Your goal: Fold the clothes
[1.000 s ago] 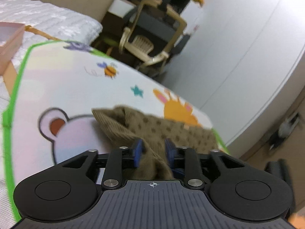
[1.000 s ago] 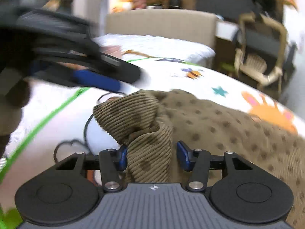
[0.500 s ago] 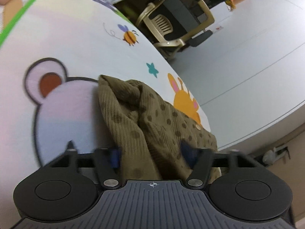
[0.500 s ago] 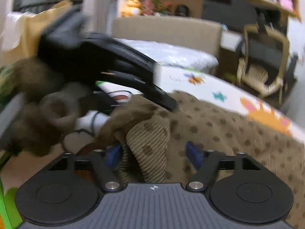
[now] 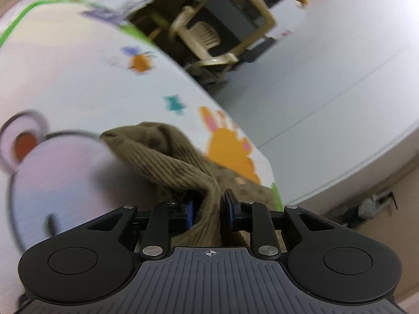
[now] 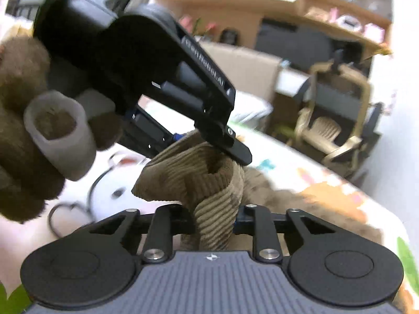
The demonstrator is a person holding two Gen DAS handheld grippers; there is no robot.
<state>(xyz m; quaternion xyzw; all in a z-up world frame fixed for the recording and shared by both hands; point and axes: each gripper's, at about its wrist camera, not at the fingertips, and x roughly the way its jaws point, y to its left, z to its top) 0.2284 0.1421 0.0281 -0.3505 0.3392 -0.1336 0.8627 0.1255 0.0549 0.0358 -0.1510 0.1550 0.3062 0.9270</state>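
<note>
- Play mat (image 5: 78,83), white with a green border and cartoon animal prints, spreads across the whole scene; a tan plastic chair (image 5: 209,36) stands beyond its far edge.
- Brown ribbed corduroy garment with darker dots (image 5: 167,154) lies bunched on the mat, one ribbed end raised off the surface and the rest trailing flat towards the printed orange rabbit.
- Left gripper (image 6: 222,144), black with blue pads, reaches in from the upper left of the right wrist view; a hand in a fuzzy brown sleeve (image 6: 28,136) carries it. Its jaws are closing on the raised fabric, which already sits pinched between the pads.
- Right gripper (image 6: 213,222) sits just below, its jaws closing as well, with a twisted rope of the same ribbed end between them.
- Step in hand, as a judgement: both grippers securing one end of the garment before a fold.
- Next move likely calls for drawing the two grips apart to flatten that edge, then carrying it over the body.
</note>
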